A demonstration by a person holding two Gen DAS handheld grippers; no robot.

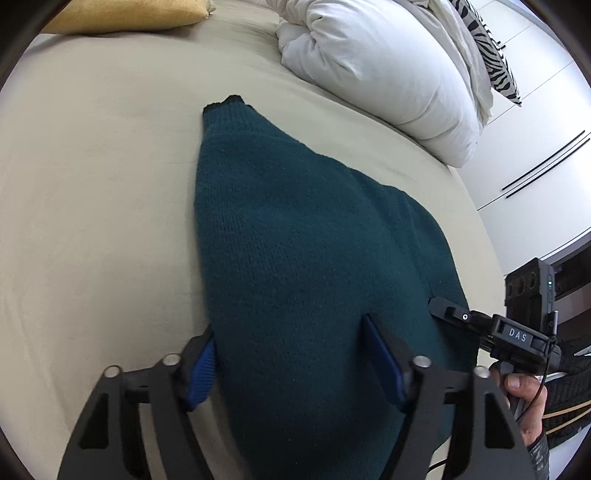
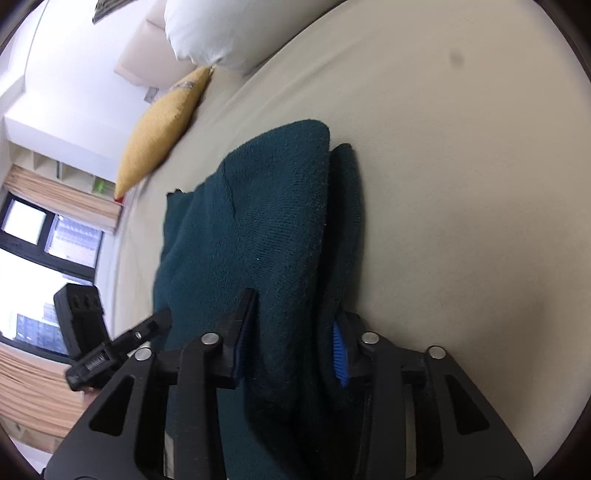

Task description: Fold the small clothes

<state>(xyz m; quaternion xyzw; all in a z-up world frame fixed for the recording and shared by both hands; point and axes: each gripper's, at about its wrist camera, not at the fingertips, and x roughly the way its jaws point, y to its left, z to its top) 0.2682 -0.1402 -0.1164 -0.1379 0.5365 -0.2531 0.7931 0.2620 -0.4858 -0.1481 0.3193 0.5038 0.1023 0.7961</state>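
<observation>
Teal knit sweater (image 1: 295,240) lies partly folded on the beige bed sheet (image 1: 92,184). It looks soft, thick, floppy and light, so grab doubled edges near the corners. Left gripper (image 1: 291,363) spread, straddling the near edge, not pinching. Right gripper (image 2: 291,343) pinching a bunched fold.

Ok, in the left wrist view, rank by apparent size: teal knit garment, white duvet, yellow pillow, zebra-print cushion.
1. teal knit garment, though it lies nearest the camera
2. white duvet
3. yellow pillow, cut off by the frame edge
4. zebra-print cushion, partly hidden; order of the last two is unsure
</observation>
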